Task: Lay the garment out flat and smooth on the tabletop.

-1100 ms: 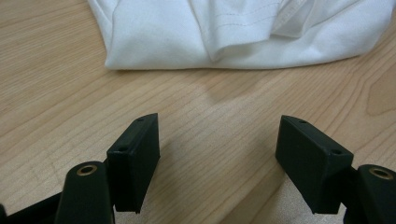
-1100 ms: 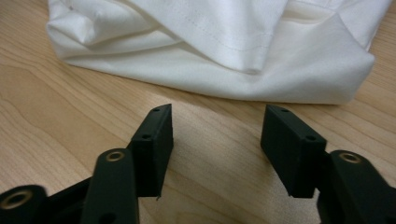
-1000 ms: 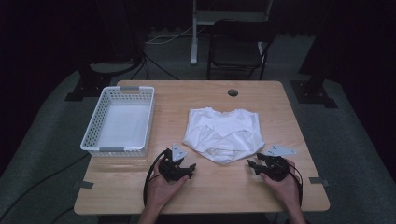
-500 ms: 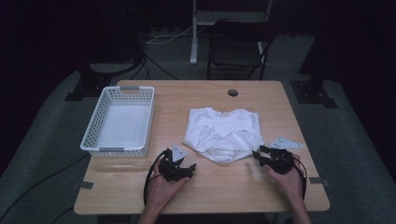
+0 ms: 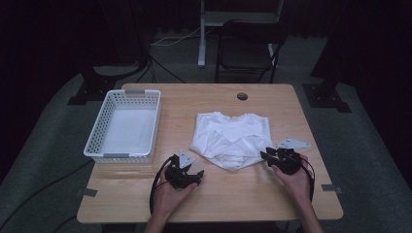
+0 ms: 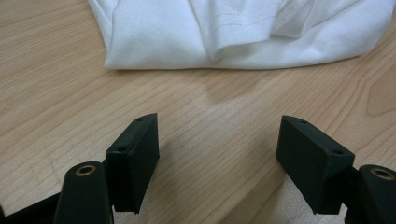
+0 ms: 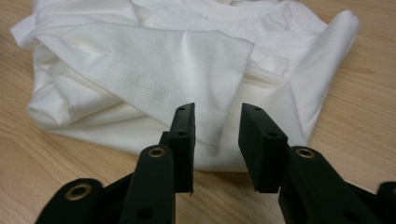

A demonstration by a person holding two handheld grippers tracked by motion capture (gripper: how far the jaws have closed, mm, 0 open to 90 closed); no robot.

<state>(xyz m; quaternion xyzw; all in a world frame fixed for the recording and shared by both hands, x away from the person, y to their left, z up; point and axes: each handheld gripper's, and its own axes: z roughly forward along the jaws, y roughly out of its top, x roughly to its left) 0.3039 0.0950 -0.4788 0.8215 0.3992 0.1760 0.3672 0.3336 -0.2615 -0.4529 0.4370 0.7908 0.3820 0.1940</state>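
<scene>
I read no writing on the white shirt (image 5: 232,139), folded mid-table beside the white basket (image 5: 124,126). My right gripper (image 7: 215,122) has been closing, jaws half-narrowed over its near edge, pinching nothing yet. My left gripper (image 6: 217,154) gapes wide over bare table (image 6: 56,84); stitched hems show up close.

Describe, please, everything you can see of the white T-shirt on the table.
The white T-shirt is thin cotton-like knit, loosely folded, sleeves crossed over the front, ribbed collar away from the person. It lies flat and creased on the wooden table, right of the basket. The right gripper straddles a fold at its near edge, not visibly pinching.
</scene>
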